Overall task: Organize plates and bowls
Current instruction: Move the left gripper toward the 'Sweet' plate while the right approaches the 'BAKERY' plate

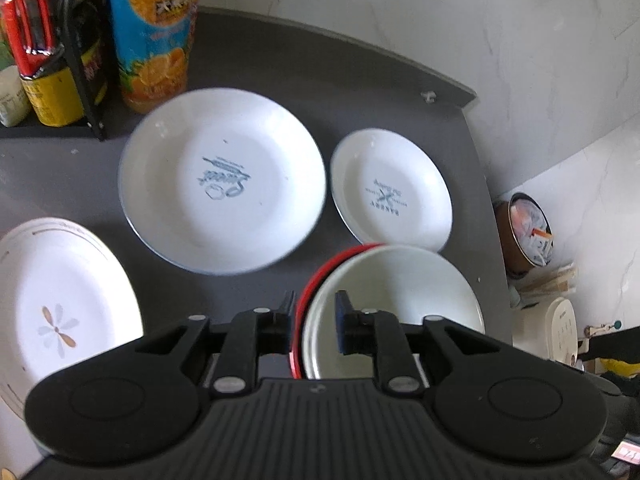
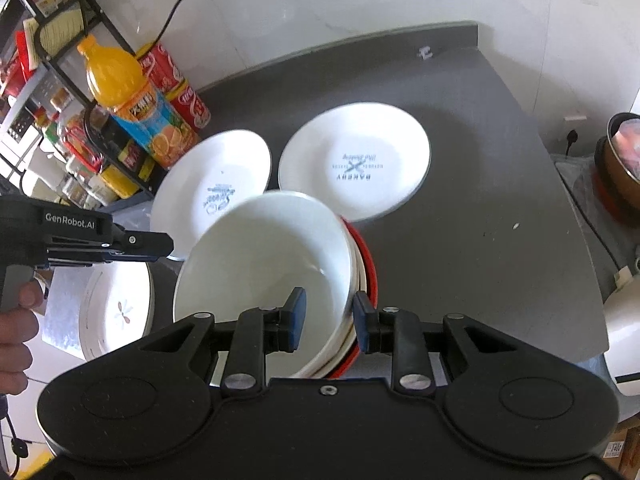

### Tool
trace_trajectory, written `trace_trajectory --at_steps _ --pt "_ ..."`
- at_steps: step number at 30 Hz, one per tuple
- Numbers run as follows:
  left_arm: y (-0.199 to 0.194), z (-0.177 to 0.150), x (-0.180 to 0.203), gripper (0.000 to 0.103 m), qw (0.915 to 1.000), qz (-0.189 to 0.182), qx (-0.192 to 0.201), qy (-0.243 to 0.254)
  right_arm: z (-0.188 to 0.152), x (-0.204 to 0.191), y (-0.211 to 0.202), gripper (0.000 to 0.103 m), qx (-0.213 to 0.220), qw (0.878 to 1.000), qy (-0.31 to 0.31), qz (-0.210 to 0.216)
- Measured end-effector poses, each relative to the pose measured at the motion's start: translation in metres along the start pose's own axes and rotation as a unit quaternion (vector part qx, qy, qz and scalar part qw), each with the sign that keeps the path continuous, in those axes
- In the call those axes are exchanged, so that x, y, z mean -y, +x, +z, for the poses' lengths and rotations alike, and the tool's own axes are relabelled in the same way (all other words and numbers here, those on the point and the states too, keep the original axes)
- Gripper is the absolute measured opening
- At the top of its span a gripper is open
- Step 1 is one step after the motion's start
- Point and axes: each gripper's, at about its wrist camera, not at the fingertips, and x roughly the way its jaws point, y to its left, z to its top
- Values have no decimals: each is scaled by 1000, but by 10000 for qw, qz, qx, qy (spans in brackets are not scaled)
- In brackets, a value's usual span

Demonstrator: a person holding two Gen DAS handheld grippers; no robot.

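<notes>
Right gripper clamps white bowl rim, tilted over red bowl for nesting; left gripper straddles red rim, grip uncertain.

Three white plates lie on the dark counter: a flower-patterned plate left of the left gripper, a blue-script plate ahead of it, and a "BAKERY" plate ahead to its right. Stacked bowls sit at the right gripper's fingers, at least three by their rims, the outermost a red-rimmed bowl. One orange juice bottle and two red cans stand far ahead-left.
</notes>
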Motion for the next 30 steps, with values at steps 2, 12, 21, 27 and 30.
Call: trace_trajectory --at_steps 2,12,21,27,30 --pt "-4 2 -4 29 10000 61 63 -26 5 -1 -3 31 81 10000 25 52" --pt "-23 12 -50 56 9985 332 302 -300 23 -29 -5 47 461 9988 120 132" --pt "-45 16 -109 59 9982 293 379 -358 29 -85 11 56 659 9972 349 106" --pt "-50 22 -143 62 9989 212 385 -188 29 -116 28 60 651 9964 524 -136" --pt "-52 26 -158 63 9986 268 422 -160 29 -123 37 60 616 9958 648 -214"
